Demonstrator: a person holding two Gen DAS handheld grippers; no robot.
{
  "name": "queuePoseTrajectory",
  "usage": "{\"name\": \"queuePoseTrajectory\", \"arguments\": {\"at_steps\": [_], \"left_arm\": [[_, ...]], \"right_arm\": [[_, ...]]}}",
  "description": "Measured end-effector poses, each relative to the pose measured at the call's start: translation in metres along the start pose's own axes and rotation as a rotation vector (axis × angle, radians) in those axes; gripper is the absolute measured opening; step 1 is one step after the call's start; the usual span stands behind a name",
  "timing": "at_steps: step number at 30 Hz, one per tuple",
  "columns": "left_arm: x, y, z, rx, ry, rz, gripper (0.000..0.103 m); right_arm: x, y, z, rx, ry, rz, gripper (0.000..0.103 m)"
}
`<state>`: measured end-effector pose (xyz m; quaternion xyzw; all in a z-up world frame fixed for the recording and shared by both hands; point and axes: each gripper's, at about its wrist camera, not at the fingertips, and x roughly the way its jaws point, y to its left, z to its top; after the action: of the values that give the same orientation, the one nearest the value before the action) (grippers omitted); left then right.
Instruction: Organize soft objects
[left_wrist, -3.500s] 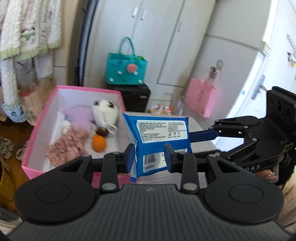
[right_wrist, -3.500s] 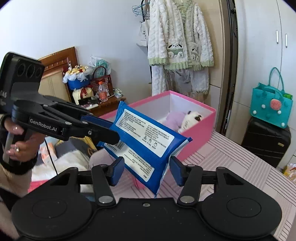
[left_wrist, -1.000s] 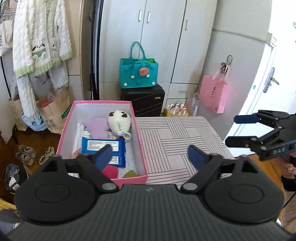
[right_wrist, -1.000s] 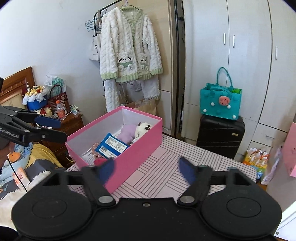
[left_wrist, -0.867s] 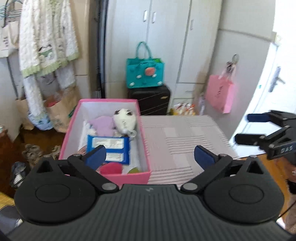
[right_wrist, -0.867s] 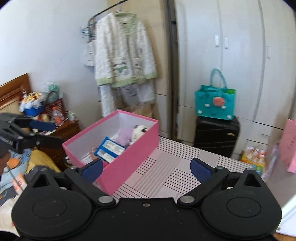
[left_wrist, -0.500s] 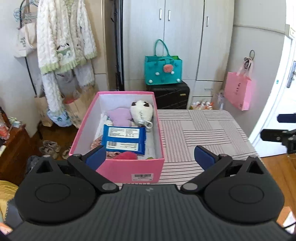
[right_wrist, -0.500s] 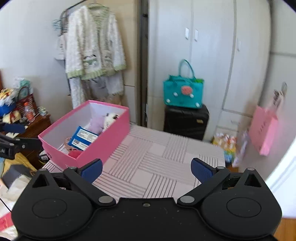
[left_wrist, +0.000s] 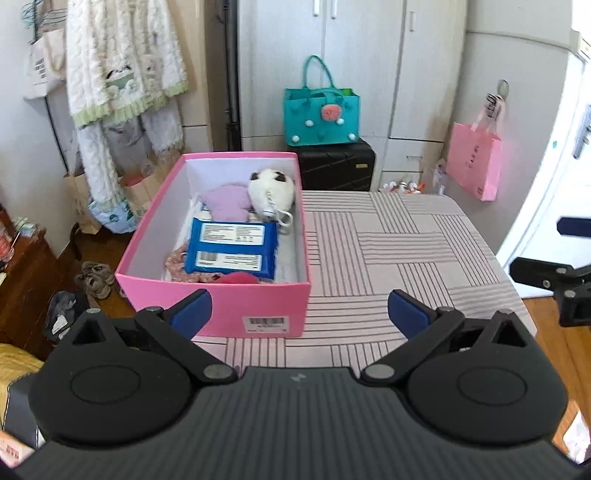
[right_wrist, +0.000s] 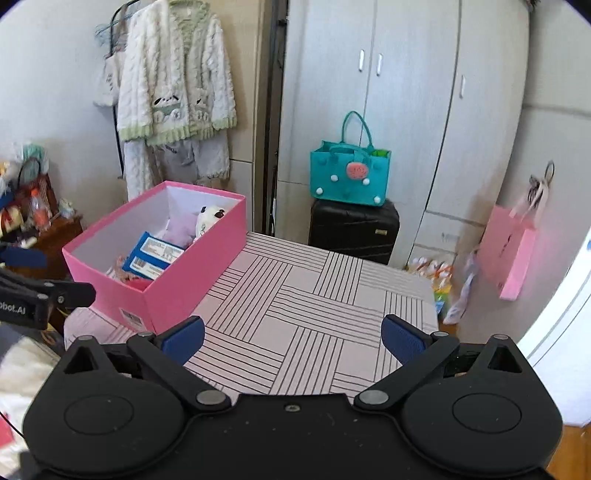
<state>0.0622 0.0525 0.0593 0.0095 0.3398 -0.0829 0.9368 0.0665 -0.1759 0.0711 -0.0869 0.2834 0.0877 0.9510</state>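
Left gripper (left_wrist: 298, 311) and right gripper (right_wrist: 291, 336): jaws wide apart, both empty, short of the pink box (left_wrist: 218, 299). Blue wipes pack (left_wrist: 231, 250) lies inside it, nearer than the panda plush (left_wrist: 271, 191). Risk: a careless sweep nudges the box off the surface (left_wrist: 388, 251).

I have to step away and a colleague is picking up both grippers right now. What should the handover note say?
Left gripper: open, holding nothing, held back from the near end of the pink box.
Right gripper: open, holding nothing, over the striped table.
In the box: blue wipes pack lying flat on top, white plush and purple soft item at the far end, a pink patterned fabric and a red item partly under the pack.
Done: every soft item in view is boxed.
Left: nothing visible on the table to pick up; check outside the views.
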Motion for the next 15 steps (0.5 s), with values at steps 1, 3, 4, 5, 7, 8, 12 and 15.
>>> {"name": "queuePoseTrajectory", "arguments": {"at_steps": [1,3,4,5,7,8,12,15], "left_arm": [[0.000,-0.002,-0.002,0.007,0.005,-0.001,0.103],[0.001,-0.006,-0.004,0.013,0.009,-0.005,0.103],[0.001,-0.008,-0.004,0.016,0.011,-0.007,0.103],[0.000,-0.010,-0.004,0.019,0.010,-0.005,0.103],[-0.003,-0.013,-0.005,0.031,-0.003,0.009,0.103],[-0.005,-0.014,-0.005,0.036,-0.008,0.017,0.103],[-0.007,-0.016,-0.005,0.028,-0.016,0.018,0.103],[-0.008,-0.016,-0.002,0.031,-0.014,-0.007,0.103]], "right_arm": [[0.000,0.001,0.001,-0.012,-0.002,-0.003,0.103],[-0.002,0.004,0.001,-0.022,-0.002,-0.019,0.103],[-0.003,0.006,0.001,-0.017,0.003,-0.037,0.103],[-0.003,0.006,0.000,-0.006,0.006,-0.050,0.103],[-0.005,0.004,-0.001,0.031,0.009,-0.055,0.103],[-0.004,0.001,-0.002,0.054,0.016,-0.055,0.103],[0.000,-0.006,-0.008,0.106,0.053,-0.044,0.103],[0.001,-0.007,-0.013,0.125,0.062,-0.048,0.103]]}}
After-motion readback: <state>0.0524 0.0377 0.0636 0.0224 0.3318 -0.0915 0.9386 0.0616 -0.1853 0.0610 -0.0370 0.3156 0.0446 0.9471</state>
